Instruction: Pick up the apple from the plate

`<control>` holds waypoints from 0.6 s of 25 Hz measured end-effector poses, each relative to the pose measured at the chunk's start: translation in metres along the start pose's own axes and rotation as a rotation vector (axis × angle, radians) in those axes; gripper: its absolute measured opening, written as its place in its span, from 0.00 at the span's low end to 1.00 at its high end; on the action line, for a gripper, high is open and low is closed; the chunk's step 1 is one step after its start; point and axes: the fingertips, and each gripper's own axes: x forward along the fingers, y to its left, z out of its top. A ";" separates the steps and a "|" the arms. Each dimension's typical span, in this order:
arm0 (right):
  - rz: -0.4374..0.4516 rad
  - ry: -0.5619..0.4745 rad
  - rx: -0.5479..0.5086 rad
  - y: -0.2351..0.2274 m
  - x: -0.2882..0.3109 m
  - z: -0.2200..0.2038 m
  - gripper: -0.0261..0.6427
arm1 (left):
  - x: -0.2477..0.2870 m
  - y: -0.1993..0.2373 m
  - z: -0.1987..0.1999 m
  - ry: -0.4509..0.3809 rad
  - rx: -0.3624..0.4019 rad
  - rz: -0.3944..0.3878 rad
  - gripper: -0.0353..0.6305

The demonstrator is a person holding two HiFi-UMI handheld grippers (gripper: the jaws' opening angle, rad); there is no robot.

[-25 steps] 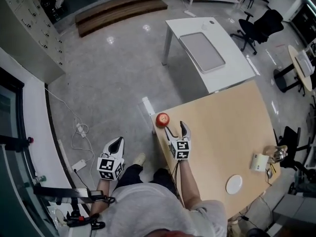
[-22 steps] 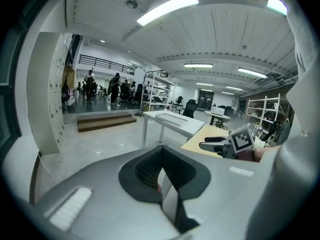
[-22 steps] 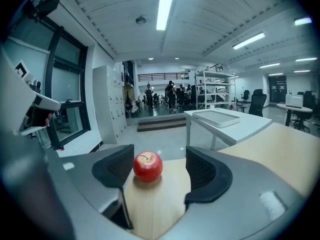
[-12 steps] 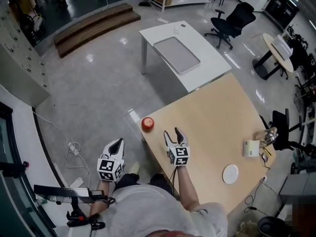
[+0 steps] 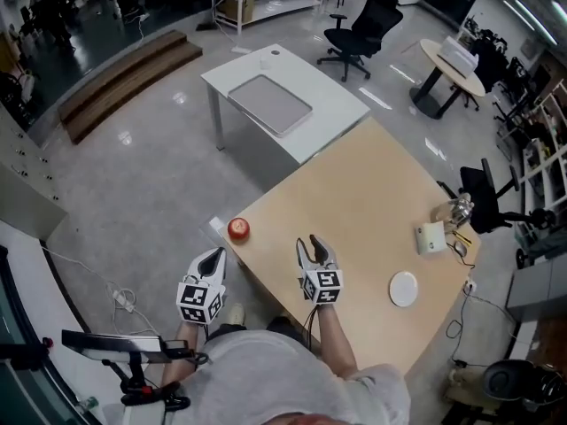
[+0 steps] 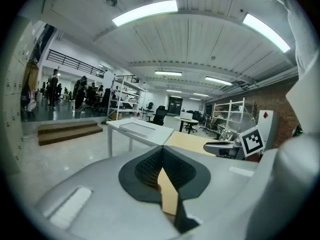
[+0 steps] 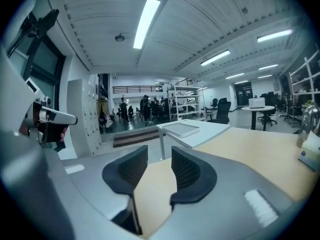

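Note:
A red apple (image 5: 237, 229) sits on the bare wood of the tan table (image 5: 372, 211), at its near-left corner. The white plate (image 5: 403, 289) lies empty near the table's right edge, far from the apple. My right gripper (image 5: 312, 242) hovers over the table to the right of the apple, well apart from it. Its jaws (image 7: 160, 156) are closing, with a gap still showing and nothing between them. My left gripper (image 5: 211, 257) hangs over the floor, off the table's left edge and below the apple. Its pads (image 6: 160, 151) meet at the tips with nothing held.
A small white box (image 5: 431, 237) and a metal object (image 5: 456, 209) stand at the table's right corner. Beyond it is a white table (image 5: 328, 96) with a grey tray (image 5: 270, 104), and a black chair (image 5: 359, 25). A cable (image 5: 120, 297) lies on the floor at left.
The right gripper, earlier close beside the apple, now stands farther right of it with its jaws narrower. The left gripper has come nearer the table's corner, and the head view has swung.

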 end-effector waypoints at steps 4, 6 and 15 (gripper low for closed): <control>-0.059 -0.016 0.030 -0.017 -0.027 0.001 0.21 | 0.016 -0.023 0.007 -0.002 0.028 -0.081 0.08; -0.096 -0.028 0.041 -0.027 -0.042 0.001 0.19 | 0.025 -0.036 0.009 -0.002 0.037 -0.121 0.08; -0.297 -0.081 0.090 -0.075 -0.114 -0.005 0.13 | 0.065 -0.101 0.011 0.009 0.088 -0.315 0.08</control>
